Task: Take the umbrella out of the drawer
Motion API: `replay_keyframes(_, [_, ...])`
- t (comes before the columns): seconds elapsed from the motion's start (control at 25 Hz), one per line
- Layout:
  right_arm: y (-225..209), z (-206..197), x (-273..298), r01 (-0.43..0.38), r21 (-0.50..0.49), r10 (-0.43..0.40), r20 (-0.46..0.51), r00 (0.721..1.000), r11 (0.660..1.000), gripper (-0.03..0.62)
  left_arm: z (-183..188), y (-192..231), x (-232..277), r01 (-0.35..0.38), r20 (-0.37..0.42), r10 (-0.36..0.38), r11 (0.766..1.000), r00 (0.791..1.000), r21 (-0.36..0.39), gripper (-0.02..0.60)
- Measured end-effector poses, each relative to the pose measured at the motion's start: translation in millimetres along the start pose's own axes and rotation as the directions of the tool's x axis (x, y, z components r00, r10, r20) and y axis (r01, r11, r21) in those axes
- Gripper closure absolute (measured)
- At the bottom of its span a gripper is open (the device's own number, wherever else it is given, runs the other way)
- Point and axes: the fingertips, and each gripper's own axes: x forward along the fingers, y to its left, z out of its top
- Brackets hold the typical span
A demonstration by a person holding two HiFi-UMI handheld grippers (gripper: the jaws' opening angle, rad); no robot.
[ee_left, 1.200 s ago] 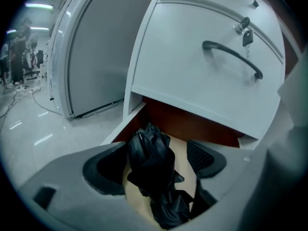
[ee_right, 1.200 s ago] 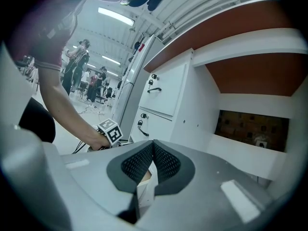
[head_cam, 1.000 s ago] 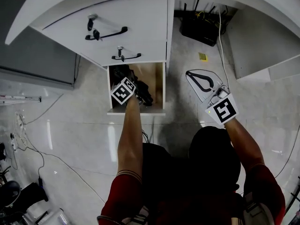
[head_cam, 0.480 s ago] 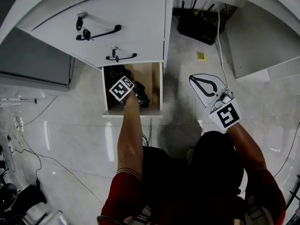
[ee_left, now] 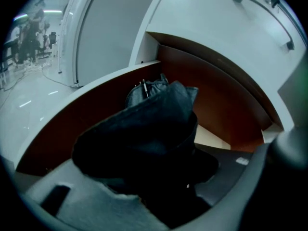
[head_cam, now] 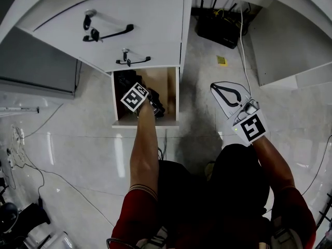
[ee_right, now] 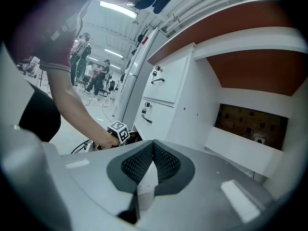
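Our left gripper [ee_left: 178,177] is down in the open wood-lined bottom drawer [head_cam: 169,84] of the white cabinet [head_cam: 150,19]. Its fingers [ee_left: 82,201] are closing with the black folded fabric umbrella [ee_left: 144,124] between them. We can see a gap on one side, so it's not clamped yet. The umbrella lies inside the drawer. The right gripper [ee_right: 153,150] hangs off to the side over the pale tiled floor [head_cam: 199,134], fingers together on nothing. Our guess is the umbrella's light, with loose slippery cloth over a stiff core. We'd bite across the thick middle rather than a fabric flap, or it'll slide out.
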Motion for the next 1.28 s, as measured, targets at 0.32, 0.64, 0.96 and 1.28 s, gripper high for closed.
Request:
replay_keyframes(0.32, [4.4, 15.5, 4.7, -0.005, 0.010, 0.004, 0.036, 0.999, 1.000, 0.582, 14.5, -8.3, -29.5, 0.017, 0.078, -0.010, 0.996, 0.997, -0.088, 0.337])
replay_keyframes(0.64, [6.5, 29.1, 8.6, -0.003, 0.045, -0.001, 0.090, 0.996, 0.999, 0.582, 20.4, -5.6, -65.9, 0.017, 0.138, 0.005, 0.988, 0.990, -0.157, 0.337])
replay_keyframes(0.96, [9.5, 41.5, 15.8, -0.026, 0.057, 0.019, 0.124, 0.992, 0.998, 0.582, 39.8, -0.2, -107.7, 0.054, 0.211, -0.024, 0.989, 0.977, -0.138, 0.337])
replay_keyframes(1.28, [20.7, 79.8, 23.2, -0.099, 0.083, 0.088, 0.130, 0.988, 0.992, 0.582, 73.5, -7.9, -165.9, 0.109, 0.296, -0.085, 0.992, 0.951, -0.065, 0.339])
